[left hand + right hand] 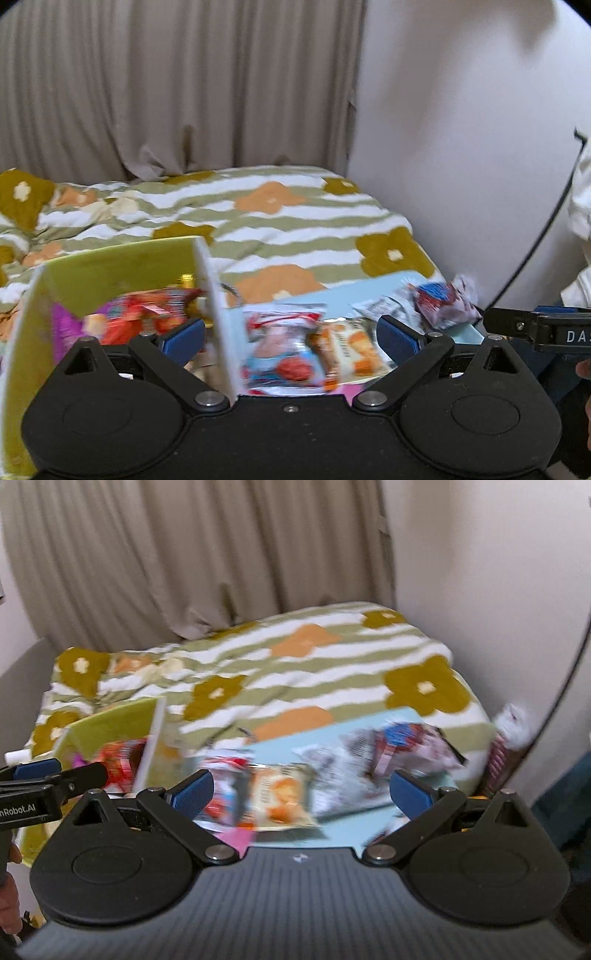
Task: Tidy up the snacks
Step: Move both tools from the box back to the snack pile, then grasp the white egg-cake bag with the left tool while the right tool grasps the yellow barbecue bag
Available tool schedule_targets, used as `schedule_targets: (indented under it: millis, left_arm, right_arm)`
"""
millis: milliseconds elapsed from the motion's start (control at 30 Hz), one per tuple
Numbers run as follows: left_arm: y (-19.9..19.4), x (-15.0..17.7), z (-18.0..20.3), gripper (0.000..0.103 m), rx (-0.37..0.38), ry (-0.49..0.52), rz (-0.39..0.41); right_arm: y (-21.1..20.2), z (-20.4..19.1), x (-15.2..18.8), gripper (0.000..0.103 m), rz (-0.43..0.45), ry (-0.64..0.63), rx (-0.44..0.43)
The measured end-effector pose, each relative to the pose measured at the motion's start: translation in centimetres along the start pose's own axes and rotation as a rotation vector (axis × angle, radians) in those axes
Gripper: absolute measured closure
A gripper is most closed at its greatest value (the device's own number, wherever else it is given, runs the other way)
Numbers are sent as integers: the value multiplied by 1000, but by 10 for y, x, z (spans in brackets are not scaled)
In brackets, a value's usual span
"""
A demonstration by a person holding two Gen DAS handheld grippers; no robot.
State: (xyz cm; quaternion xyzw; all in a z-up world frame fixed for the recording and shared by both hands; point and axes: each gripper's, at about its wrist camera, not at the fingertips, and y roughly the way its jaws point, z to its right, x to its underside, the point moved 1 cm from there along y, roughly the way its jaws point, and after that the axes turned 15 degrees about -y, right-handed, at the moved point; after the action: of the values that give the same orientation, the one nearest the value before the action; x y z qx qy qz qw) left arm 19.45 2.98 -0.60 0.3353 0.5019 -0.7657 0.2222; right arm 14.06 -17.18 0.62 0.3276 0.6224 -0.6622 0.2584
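Note:
A green box (110, 266) with white edges stands at the left and holds red and purple snack packs (147, 314). It also shows in the right wrist view (114, 720). Loose snack packs lie on a light blue board (351, 830): a red and blue pack (284, 350), an orange pack (280, 794), a silver pack (343, 771) and a red-blue-white pack (410, 746). My left gripper (291, 336) is open and empty, with the box's right wall between its fingers. My right gripper (301, 790) is open and empty above the loose packs.
A bed with a striped flower blanket (295, 657) lies behind. A beige curtain (166, 85) and a white wall (461, 110) stand beyond. The other gripper shows at the frame edges (535, 328) (44, 790).

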Motion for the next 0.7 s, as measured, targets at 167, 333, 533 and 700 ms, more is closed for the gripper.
schedule_targets:
  millis: [167,333,533,700]
  left_arm:
    - [48,7,39,3,2,35,-67]
    - [100,16,62,5,-40,55,-139]
    - [152,30,76,11,-101,80,-224]
    - [186,38,72,15,-162,73,-271]
  right_arm:
    - [17,50,19,0,-50,104,50]
    - [42,90,48,0,-128,233,81]
    - [71,117,72,0,-202,313,52]
    - [93,127,77,0,-234,334,26]
